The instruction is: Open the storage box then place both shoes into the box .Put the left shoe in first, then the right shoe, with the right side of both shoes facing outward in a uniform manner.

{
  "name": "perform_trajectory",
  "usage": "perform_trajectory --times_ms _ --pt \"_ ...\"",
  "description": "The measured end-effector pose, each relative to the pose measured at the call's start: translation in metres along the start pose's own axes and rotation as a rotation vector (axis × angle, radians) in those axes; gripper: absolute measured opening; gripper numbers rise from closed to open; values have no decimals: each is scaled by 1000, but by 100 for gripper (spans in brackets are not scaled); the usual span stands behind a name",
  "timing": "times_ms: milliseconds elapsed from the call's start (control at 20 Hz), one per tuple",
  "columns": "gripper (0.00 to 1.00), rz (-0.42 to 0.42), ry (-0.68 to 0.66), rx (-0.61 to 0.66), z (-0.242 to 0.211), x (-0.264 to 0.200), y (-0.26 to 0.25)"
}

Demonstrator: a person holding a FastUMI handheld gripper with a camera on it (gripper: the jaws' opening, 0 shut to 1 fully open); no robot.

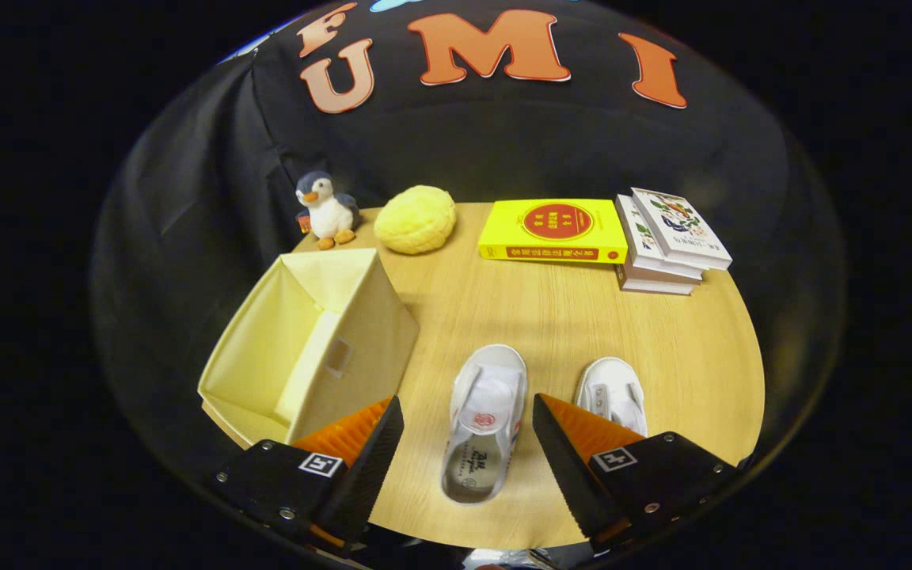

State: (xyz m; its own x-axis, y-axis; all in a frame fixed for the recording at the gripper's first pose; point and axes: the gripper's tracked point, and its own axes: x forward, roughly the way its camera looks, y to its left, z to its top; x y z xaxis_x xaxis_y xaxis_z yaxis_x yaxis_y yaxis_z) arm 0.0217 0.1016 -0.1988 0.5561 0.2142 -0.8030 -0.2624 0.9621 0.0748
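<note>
From the claw's own view we see the claw (468, 443) held above the wooden surface (551, 324) with its fingers spread wide and nothing between their pads. One white shoe (484, 423) lies in the gap between the fingers, toe pointing away from us and its opening toward us. A second white shoe (613, 404) lies just beside the right finger, partly hidden behind it, apart from the first. The pale yellow box (313, 348) stands by the left finger, open at the top, and we can see down its bare inner walls. Beyond the shoes, well apart from them, a yellow book (555, 231) lies flat, with a stack of books (666, 241) touching its right end. Farther left sit a yellow ball (416, 219) and a toy penguin (325, 210), near the black cloth wall (187, 182).
</note>
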Motion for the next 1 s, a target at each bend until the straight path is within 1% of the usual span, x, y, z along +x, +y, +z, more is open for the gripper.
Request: perform_trajectory --times_ms 150,250,350,450,650,750,850,900,950,1000 --pt "99 -47 81 -24 -25 17 -16" --pt "99 -57 131 -39 -39 26 -20" --pt "99 -76 174 -72 -53 35 -24" --pt "99 -112 208 -109 -62 45 -36" --pt "100 -131 250 -81 -71 65 -46" --pt "96 -131 258 -60 -71 75 -47" --pt "86 -143 251 -48 -67 83 -49" --pt "74 -133 251 -32 -68 87 -48" --pt "67 -113 260 -3 -69 92 -43" --pt "52 -96 276 25 -72 96 -38"
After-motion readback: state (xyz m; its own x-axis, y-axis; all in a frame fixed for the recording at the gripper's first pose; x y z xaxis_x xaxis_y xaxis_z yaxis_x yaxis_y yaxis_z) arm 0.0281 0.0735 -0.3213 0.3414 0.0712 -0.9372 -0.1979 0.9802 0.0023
